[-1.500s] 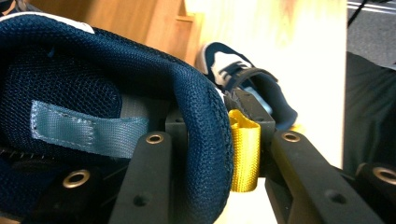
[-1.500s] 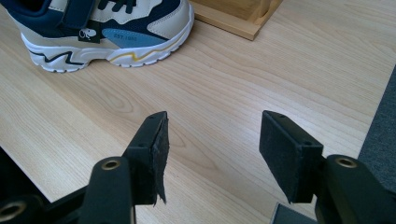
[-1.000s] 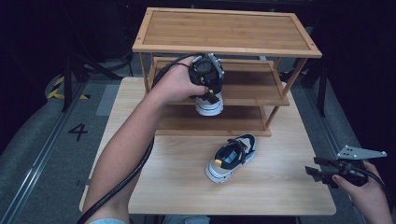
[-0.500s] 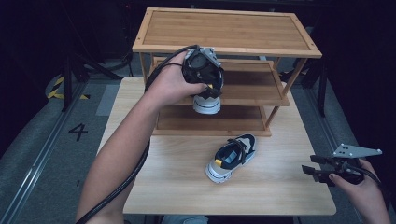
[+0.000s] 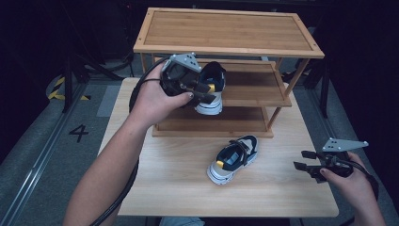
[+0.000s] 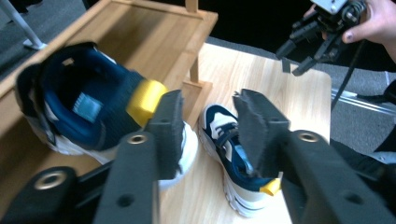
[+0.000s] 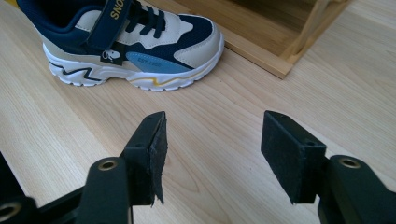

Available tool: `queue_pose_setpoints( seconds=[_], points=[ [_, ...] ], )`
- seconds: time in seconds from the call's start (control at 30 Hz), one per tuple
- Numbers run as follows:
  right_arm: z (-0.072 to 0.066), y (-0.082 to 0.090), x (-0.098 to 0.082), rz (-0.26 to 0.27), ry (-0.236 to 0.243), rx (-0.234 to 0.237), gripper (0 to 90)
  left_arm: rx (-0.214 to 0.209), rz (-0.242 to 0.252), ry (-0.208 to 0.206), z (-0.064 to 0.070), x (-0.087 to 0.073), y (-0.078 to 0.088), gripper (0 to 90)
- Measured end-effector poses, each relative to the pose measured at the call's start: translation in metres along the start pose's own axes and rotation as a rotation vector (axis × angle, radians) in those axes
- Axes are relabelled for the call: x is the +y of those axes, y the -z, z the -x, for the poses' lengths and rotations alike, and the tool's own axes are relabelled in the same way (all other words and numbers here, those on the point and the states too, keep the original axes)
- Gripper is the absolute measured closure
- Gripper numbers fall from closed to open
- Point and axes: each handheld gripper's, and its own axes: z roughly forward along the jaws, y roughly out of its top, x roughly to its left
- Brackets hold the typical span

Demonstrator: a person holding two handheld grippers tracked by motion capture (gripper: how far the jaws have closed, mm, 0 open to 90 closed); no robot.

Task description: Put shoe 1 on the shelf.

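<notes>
Shoe 1 [image 5: 210, 89] sits on mid shelf [image 5: 256, 96]; my L gripper [image 6: 205, 126] just reclosing partway, nothing between jaws. R gripper [image 7: 210, 149] open, empty. Next: grab shoe 2 [image 5: 233, 159] on table [image 5: 179, 188].

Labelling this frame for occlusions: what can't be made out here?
- Shelf shoe: high view, toe hidden by left tool and hand; heel cut by the jaw in left gripper view.
- Table shoe: right gripper view, heel cut off by top edge; strap lettering only partly readable.
- Rack: back of the lower shelves hidden under top board.
</notes>
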Motion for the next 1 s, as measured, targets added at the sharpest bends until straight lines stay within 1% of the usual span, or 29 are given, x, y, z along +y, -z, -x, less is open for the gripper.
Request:
queue_pose_setpoints(
  seconds=[0.07,0.13,0.17,0.27,0.37,0.4,0.43,0.47,0.5,0.53,0.57,0.67,0.77,0.8,0.83,0.87,0.97,1.0],
  points=[
    [0.000,-0.003,0.002,-0.003,0.010,0.004,42.1,-0.015,0.005,0.022,0.001,-0.009,-0.003,77.4],
    [-0.001,-0.006,0.004,-0.001,0.015,0.011,42.1,-0.022,0.010,0.041,-0.002,-0.016,-0.007,84.6],
    [-0.001,-0.006,0.005,-0.004,0.017,0.012,42.1,-0.023,0.016,0.055,-0.005,-0.020,-0.010,86.4],
    [-0.001,-0.008,0.007,-0.004,0.024,0.019,42.1,-0.024,0.034,0.089,-0.013,-0.029,-0.020,89.7],
    [-0.002,-0.009,0.007,-0.005,0.027,0.022,42.1,-0.021,0.059,0.110,-0.026,-0.038,-0.031,90.0],
    [-0.002,-0.009,0.007,-0.005,0.029,0.021,42.1,-0.019,0.059,0.122,-0.030,-0.039,-0.033,90.0],
    [-0.002,-0.009,0.007,-0.005,0.029,0.022,42.1,-0.017,0.069,0.136,-0.034,-0.042,-0.036,90.0],
    [-0.002,-0.009,0.006,-0.004,0.025,0.023,42.1,-0.017,0.068,0.138,-0.038,-0.043,-0.038,90.0],
    [-0.001,-0.008,0.006,-0.005,0.027,0.021,42.1,-0.021,0.075,0.145,-0.040,-0.044,-0.039,90.0],
    [-0.001,-0.008,0.005,-0.004,0.028,0.019,42.1,-0.037,0.093,0.161,-0.041,-0.044,-0.041,90.0],
    [-0.001,-0.007,0.004,0.001,0.025,0.018,42.1,-0.042,0.094,0.158,-0.041,-0.044,-0.042,90.0],
    [0.000,-0.006,0.002,-0.006,0.021,0.014,42.1,-0.039,0.095,0.149,-0.040,-0.042,-0.046,90.0],
    [-0.001,-0.005,-0.001,-0.007,0.017,0.010,42.1,-0.043,0.108,0.144,-0.038,-0.038,-0.052,90.0],
    [-0.001,-0.004,-0.001,-0.007,0.013,0.011,42.1,-0.042,0.109,0.148,-0.037,-0.035,-0.054,90.0],
    [-0.001,-0.004,-0.002,-0.007,0.013,0.008,42.1,-0.036,0.104,0.123,-0.038,-0.033,-0.056,90.0],
    [-0.002,-0.002,-0.003,-0.005,0.012,0.007,42.2,-0.033,0.108,0.124,-0.037,-0.031,-0.057,90.0],
    [-0.002,0.001,-0.005,-0.002,0.008,-0.001,42.2,-0.008,0.103,0.122,-0.037,-0.026,-0.063,90.0],
    [-0.003,0.002,-0.006,-0.002,0.006,-0.002,42.1,0.001,0.109,0.130,-0.038,-0.024,-0.067,90.0]
  ],
)
